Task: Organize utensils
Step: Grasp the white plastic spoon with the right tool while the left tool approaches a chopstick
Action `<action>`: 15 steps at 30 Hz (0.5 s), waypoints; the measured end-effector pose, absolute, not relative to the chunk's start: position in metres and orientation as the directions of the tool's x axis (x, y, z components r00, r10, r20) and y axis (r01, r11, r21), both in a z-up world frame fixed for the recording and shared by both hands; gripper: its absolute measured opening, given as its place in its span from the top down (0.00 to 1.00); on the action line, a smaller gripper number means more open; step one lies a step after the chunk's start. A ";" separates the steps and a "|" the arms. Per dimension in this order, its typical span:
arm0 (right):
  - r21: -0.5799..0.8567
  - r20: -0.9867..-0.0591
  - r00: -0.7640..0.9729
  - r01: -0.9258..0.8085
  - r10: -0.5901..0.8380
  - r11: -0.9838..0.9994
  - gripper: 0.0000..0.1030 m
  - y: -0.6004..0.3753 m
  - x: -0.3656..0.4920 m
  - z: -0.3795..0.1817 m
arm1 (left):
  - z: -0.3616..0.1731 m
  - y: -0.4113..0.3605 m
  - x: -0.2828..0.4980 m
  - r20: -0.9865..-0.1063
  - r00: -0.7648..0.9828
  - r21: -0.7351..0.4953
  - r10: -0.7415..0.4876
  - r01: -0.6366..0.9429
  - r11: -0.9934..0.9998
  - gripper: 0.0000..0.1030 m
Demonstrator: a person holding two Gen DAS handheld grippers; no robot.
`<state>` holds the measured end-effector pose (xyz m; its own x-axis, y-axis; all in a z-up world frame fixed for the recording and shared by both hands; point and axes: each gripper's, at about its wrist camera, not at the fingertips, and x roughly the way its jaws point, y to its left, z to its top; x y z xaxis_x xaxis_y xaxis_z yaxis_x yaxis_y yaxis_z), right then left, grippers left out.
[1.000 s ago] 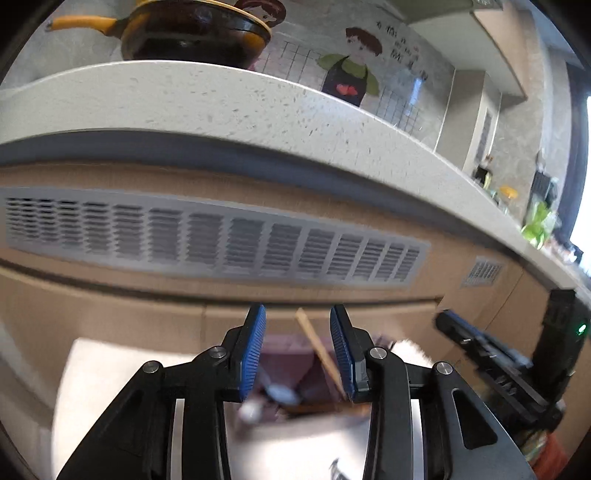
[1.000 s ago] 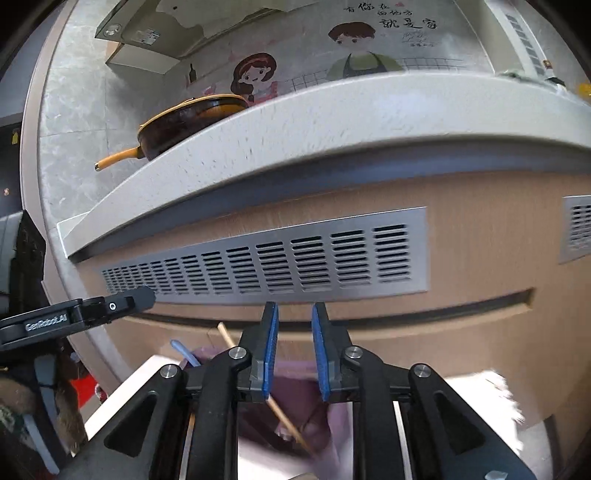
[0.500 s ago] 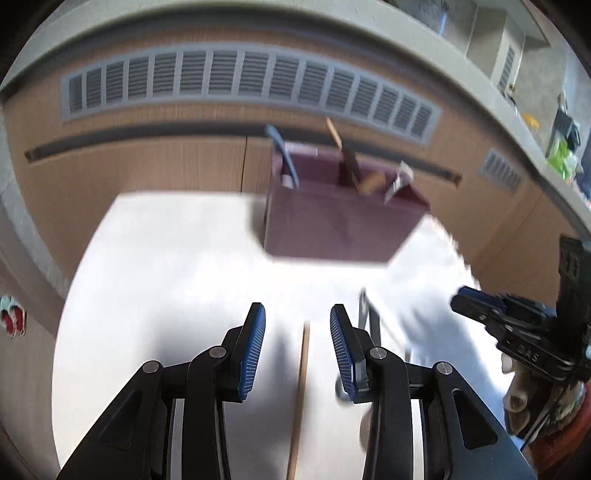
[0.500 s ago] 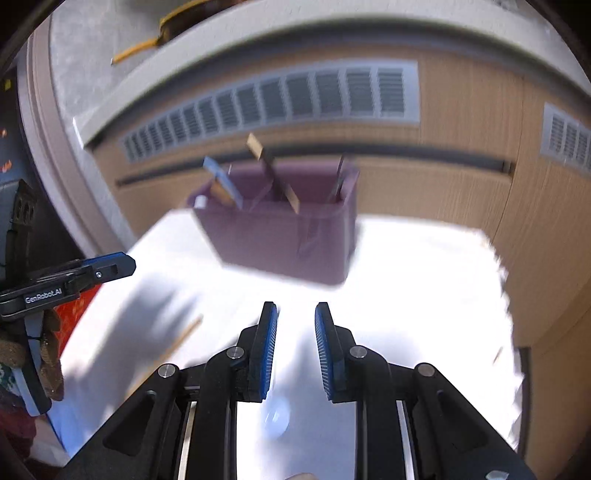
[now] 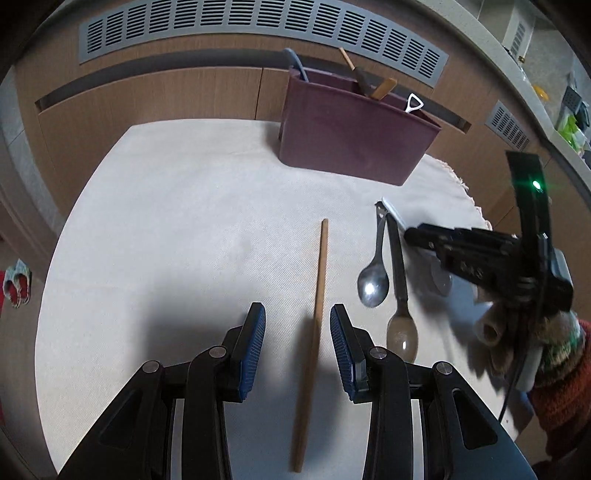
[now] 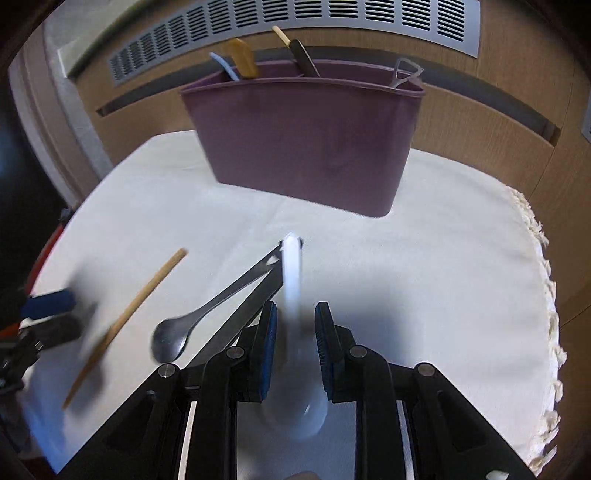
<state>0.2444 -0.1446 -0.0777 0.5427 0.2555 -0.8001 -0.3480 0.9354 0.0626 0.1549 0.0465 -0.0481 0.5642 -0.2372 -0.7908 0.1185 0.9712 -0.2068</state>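
A purple utensil holder [image 5: 351,136] [image 6: 306,144] stands at the far side of the cloth with several handles sticking out. A wooden chopstick [image 5: 316,325] [image 6: 125,321] lies on the cloth and passes between the fingers of my open left gripper [image 5: 297,347]. To its right lie a metal spoon [image 5: 375,273] [image 6: 207,314], a dark-handled spoon [image 5: 399,295] and a white spoon [image 6: 293,295]. My right gripper [image 6: 295,343] is open, its fingers either side of the white spoon's handle. It also shows in the left wrist view [image 5: 480,251].
A white cloth [image 5: 184,240] [image 6: 443,277] covers the round table, with a fringed edge at the right [image 6: 546,332]. Wooden cabinet fronts with a grey vent grille [image 5: 258,26] stand behind the holder.
Both grippers have tilted down from the counter front to the table and lowered. The left one now straddles the chopstick and the right one straddles the white spoon.
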 end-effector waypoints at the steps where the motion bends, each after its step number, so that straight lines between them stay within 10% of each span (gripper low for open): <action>1: 0.062 -0.804 0.539 -0.344 0.251 0.937 0.80 -0.143 0.249 -0.079 | -0.049 0.047 0.155 -0.792 0.563 -0.207 -0.237 0.118 0.971 0.63; 15: 0.035 -0.801 0.541 -0.384 0.256 0.923 0.91 -0.136 0.264 -0.079 | -0.047 0.039 0.157 -0.793 0.557 -0.202 -0.246 0.141 0.969 0.63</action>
